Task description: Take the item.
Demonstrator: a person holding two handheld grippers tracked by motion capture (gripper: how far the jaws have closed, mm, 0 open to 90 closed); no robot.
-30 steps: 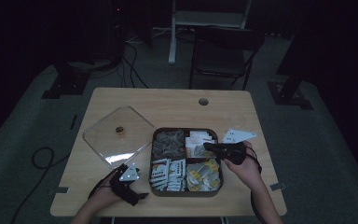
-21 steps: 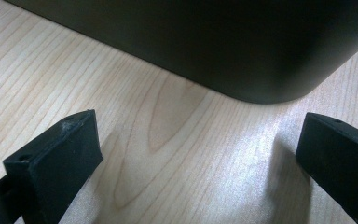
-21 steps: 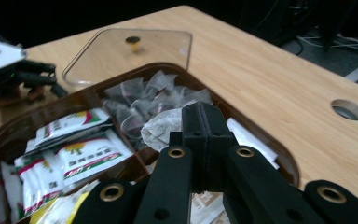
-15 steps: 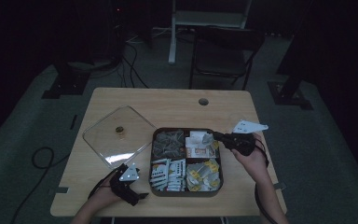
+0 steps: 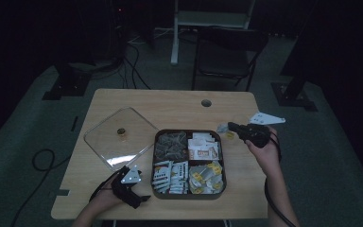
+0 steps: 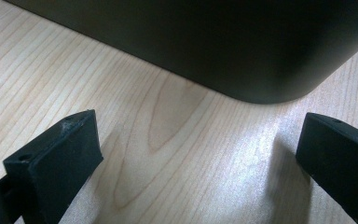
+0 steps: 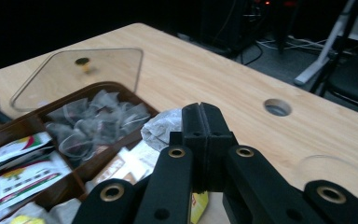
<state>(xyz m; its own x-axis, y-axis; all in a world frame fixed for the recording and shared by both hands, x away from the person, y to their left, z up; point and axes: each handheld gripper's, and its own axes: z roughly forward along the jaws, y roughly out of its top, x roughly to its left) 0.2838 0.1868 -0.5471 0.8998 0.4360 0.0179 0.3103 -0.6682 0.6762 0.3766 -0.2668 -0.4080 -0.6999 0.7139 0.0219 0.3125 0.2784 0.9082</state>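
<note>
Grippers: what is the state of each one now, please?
Left gripper: open, nothing between the jaws, beside the dark compartment tray.
Right gripper: closed on a crinkled grey-white tea bag packet.

A table (image 5: 170, 106) of light wood stands in the middle of the high view, on a grey floor. Its top has a round hole (image 5: 206, 102) near the far edge, a little right of the centre. A dark square tray (image 5: 189, 195) with four compartments lies on the lower middle of the top. A clear square lid (image 5: 118, 137) with a small knob lies flat to the left of the tray, just beside its upper left corner.
</note>
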